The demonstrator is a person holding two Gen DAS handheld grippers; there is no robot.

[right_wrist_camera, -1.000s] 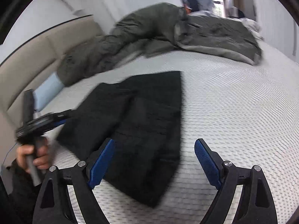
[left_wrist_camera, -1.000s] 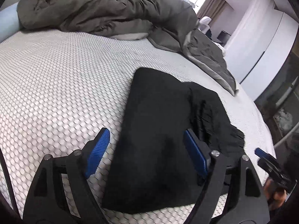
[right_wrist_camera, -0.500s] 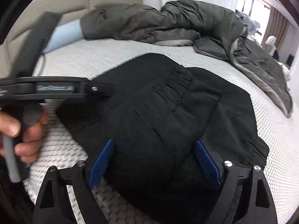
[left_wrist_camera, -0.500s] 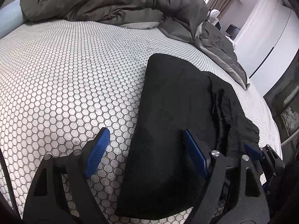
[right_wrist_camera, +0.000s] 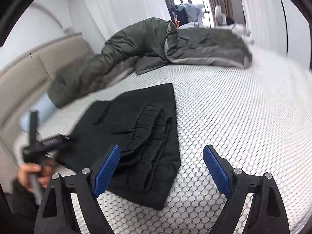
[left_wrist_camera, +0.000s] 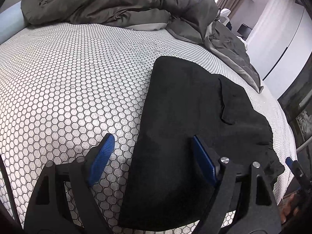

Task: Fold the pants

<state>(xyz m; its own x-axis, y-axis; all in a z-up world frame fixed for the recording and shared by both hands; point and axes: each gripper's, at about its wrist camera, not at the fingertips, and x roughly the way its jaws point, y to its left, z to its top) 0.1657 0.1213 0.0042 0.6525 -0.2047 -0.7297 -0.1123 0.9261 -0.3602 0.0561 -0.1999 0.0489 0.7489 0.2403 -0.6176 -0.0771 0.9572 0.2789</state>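
The pants (left_wrist_camera: 187, 128) are lying flat-ish on the bed (left_wrist_camera: 74, 81), already doubled over, gathered waistband (right_wrist_camera: 148, 120) on top near the right side; looks like soft, floppy black fabric, light, nothing fragile, but it'll sag and slide out of shape if you only grab one layer. Left gripper (left_wrist_camera: 152, 159) is spread wide with one pad over the near edge and one off on the mattress, gripping nothing; right gripper (right_wrist_camera: 165, 167) is wide open too, empty, hovering by the near corner. I'd pinch all layers at the near corners, not the middle.
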